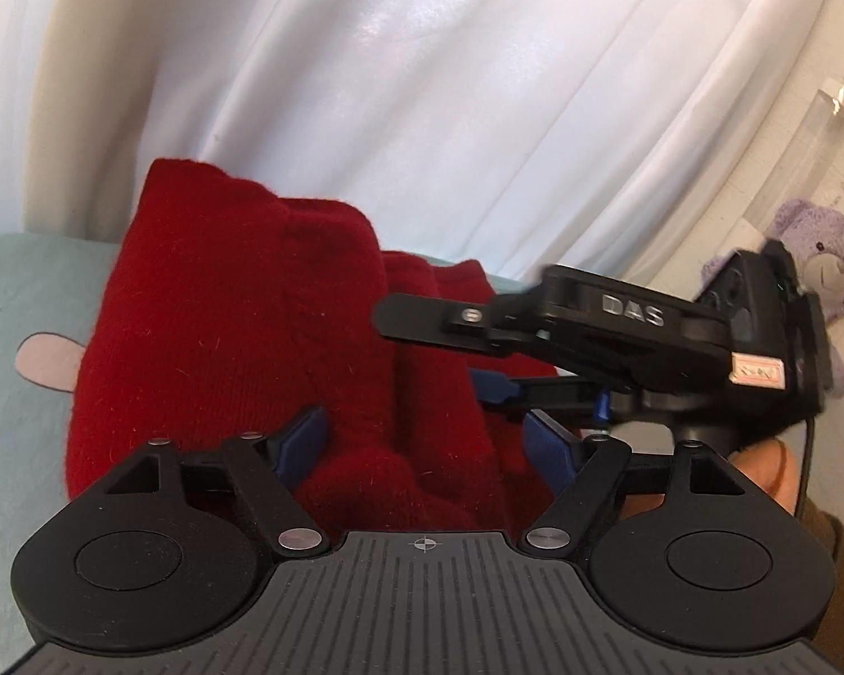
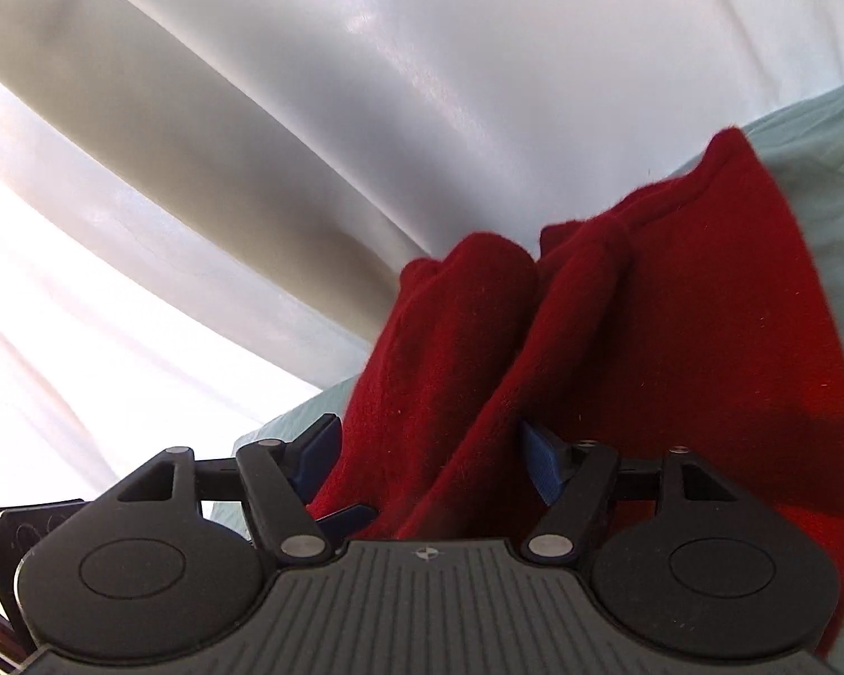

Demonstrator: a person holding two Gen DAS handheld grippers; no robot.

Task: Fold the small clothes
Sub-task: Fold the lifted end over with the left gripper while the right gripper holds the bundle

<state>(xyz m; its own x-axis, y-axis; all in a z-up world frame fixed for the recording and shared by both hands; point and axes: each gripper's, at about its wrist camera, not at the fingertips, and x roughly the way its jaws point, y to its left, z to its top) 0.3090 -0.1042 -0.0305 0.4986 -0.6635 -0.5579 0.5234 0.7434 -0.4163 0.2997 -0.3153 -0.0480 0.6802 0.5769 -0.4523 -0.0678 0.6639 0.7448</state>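
The red garment [image 1: 242, 326] in the frame centre hides both my fingertips, yet my left gripper [image 1: 422, 444] and right gripper [image 2: 427, 461], half spread, each pinch its bunched cloth.

- A white curtain [image 1: 422, 84] hangs in long folds behind, bright with daylight.
- A pale green bedsheet [image 1: 22, 292] covers the surface below.
- A purple plush bear [image 1: 827, 264] sits at the right.
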